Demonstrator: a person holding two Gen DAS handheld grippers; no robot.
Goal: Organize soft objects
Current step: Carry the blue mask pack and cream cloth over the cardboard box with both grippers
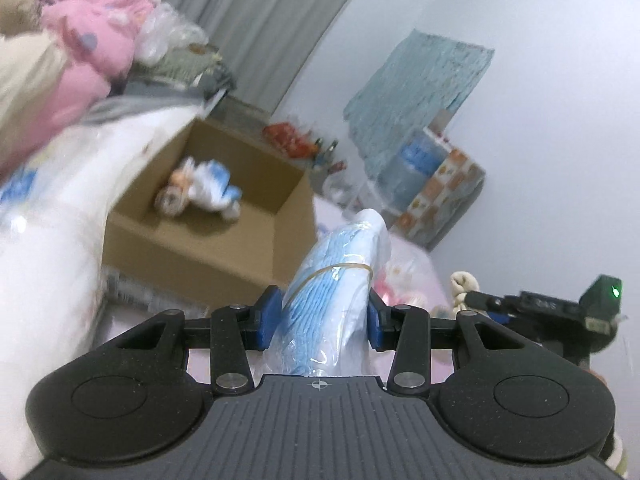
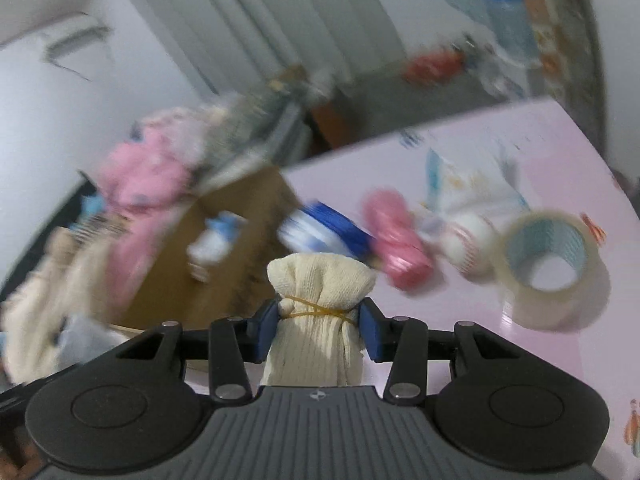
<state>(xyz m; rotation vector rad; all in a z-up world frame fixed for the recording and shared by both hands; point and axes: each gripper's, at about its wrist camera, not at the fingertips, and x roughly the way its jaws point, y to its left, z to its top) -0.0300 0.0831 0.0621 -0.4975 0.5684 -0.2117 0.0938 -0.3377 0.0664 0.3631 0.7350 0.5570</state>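
Observation:
My left gripper [image 1: 322, 316] is shut on a light blue cloth roll in clear plastic [image 1: 336, 280], bound with a yellow rubber band and held up off the pink surface. An open cardboard box [image 1: 192, 240] lies ahead to the left, with a small blue and white soft toy [image 1: 208, 192] inside. My right gripper [image 2: 320, 324] is shut on a cream knitted cloth bundle [image 2: 320, 280] tied with a rubber band. That box [image 2: 224, 276] and the toy [image 2: 216, 244] show blurred ahead of it to the left.
A pink plush pile [image 1: 84, 40] and white bedding [image 1: 52, 232] crowd the left. On the pink tabletop [image 2: 520, 360] lie a blue and white spool [image 2: 328, 232], a pink roll [image 2: 396, 248], a white packet [image 2: 472, 216] and a clear tape roll [image 2: 548, 264]. The other gripper [image 1: 560, 316] shows at the right edge.

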